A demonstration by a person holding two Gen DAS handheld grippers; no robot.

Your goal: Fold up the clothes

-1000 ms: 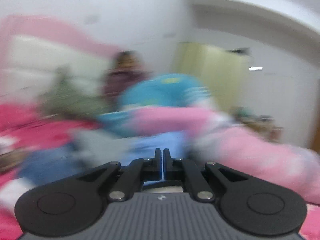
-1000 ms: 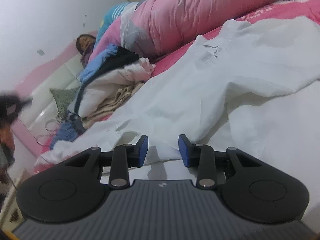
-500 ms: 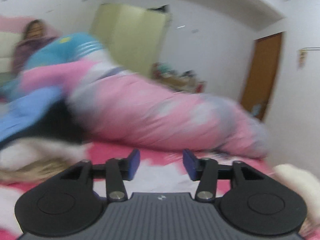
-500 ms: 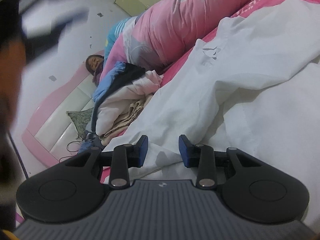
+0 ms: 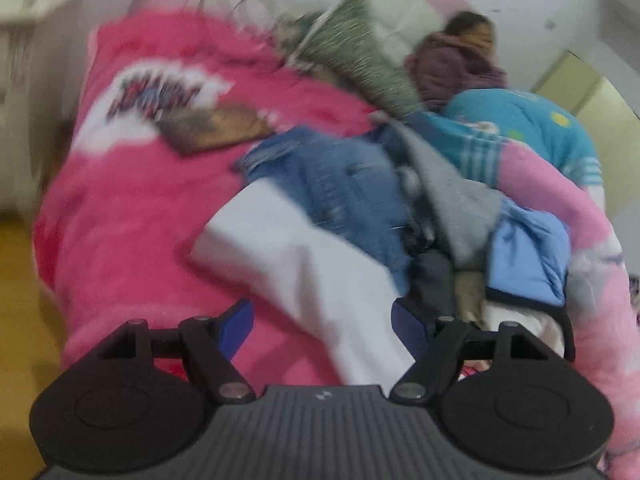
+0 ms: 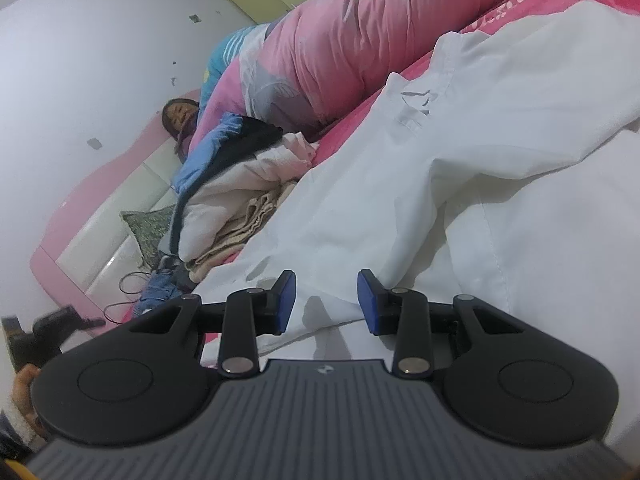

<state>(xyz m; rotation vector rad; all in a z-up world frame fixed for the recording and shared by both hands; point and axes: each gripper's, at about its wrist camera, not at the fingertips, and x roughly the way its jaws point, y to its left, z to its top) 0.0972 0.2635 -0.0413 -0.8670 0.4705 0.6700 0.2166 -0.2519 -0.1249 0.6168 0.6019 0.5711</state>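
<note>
A white garment lies crumpled across the pink bed. My right gripper hovers open just above its near edge, nothing between the fingers. In the left wrist view a long white part of the garment runs toward me over the pink blanket. My left gripper is wide open above that white strip, holding nothing. This view is blurred by motion.
A heap of clothes sits beside the garment: blue jeans, grey cloth, a light blue piece, beige folds. A rolled pink quilt lies along the far side. A person sits by the headboard.
My left gripper went from shut to wide open and swung round from the wardrobe side down to the white garment. The right gripper stayed open, hardly shifting.
</note>
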